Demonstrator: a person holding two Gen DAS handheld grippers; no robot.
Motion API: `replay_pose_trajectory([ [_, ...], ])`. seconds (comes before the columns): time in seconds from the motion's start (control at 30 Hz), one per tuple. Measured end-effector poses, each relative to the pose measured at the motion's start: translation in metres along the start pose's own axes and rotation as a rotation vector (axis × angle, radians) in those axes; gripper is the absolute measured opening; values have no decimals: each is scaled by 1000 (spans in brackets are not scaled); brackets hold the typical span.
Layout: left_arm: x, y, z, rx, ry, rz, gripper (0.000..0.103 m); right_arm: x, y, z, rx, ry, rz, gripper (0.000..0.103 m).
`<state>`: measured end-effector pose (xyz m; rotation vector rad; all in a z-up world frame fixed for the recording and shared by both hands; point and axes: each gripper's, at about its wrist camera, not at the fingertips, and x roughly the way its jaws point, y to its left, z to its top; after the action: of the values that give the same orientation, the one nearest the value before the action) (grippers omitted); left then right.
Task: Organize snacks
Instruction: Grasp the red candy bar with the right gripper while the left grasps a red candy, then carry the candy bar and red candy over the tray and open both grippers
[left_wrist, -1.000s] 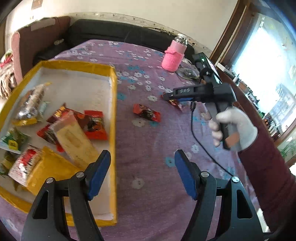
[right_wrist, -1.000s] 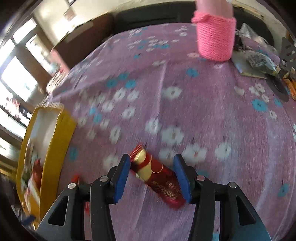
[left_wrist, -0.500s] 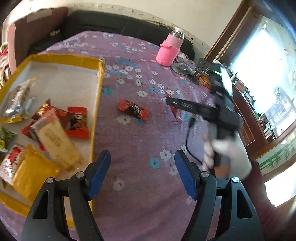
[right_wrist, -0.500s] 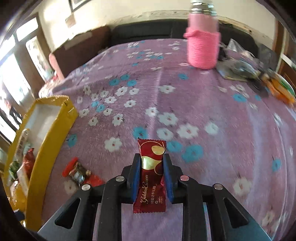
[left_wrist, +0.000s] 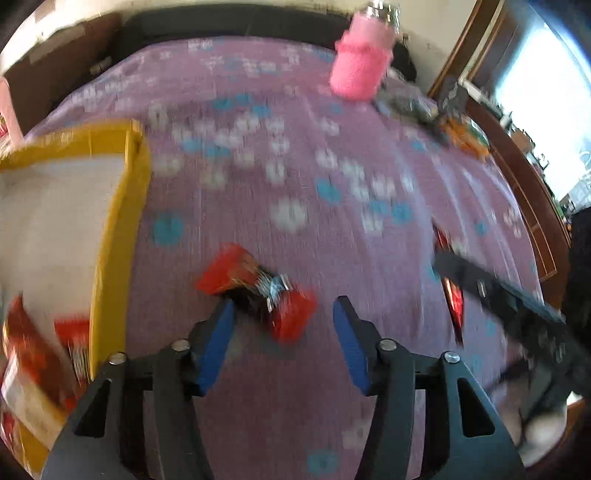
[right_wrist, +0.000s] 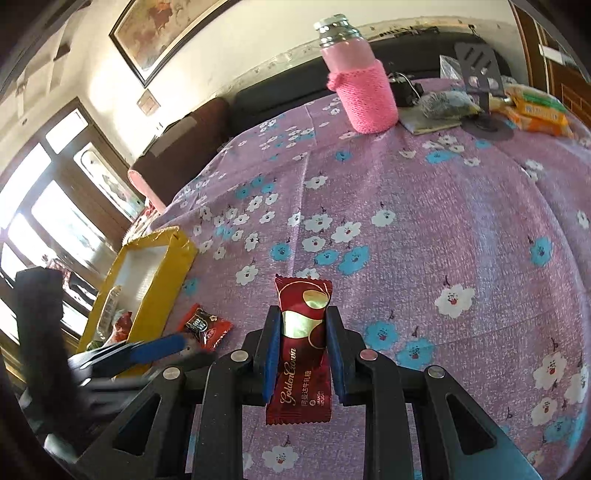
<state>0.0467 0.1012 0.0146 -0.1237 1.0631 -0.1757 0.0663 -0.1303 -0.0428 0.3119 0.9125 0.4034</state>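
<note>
My right gripper (right_wrist: 302, 325) is shut on a dark red nougat bar (right_wrist: 301, 343) with gold print, held above the purple flowered tablecloth. It also shows at the right of the left wrist view (left_wrist: 452, 295). My left gripper (left_wrist: 283, 321) is open, its blue pads on either side of a red and black candy (left_wrist: 258, 291) that lies on the cloth; this view is blurred. The same candy (right_wrist: 205, 326) and a left blue finger (right_wrist: 157, 349) show in the right wrist view. The yellow-rimmed box (left_wrist: 122, 221) with several snacks inside is at the left.
A pink knit-covered bottle (right_wrist: 360, 92) stands at the table's far side. Orange packets (right_wrist: 535, 110), a grey bundle and a small stand (right_wrist: 480, 74) lie at the far right. A dark sofa runs behind the table. Snack packets (left_wrist: 33, 354) lie in the box's near corner.
My left gripper has moved forward and down to straddle the red and black candy. My right gripper has lifted the nougat bar higher off the cloth.
</note>
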Motion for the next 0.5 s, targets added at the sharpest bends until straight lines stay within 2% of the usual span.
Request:
replay_pose_trajectory([
  [0.07, 7, -5, 6, 31, 9, 30, 27, -2, -3, 1, 13, -7, 5, 24],
  [0.2, 10, -15, 5, 85, 2, 58, 27, -4, -10, 2, 33, -18, -3, 24],
  [0.4, 13, -19, 9, 97, -26, 94, 30, -1, -17, 2, 63, -9, 4, 24],
  [0.5, 18, -32, 9, 183, -66, 181, 31, -1, -15, 2, 56, -11, 1, 24],
])
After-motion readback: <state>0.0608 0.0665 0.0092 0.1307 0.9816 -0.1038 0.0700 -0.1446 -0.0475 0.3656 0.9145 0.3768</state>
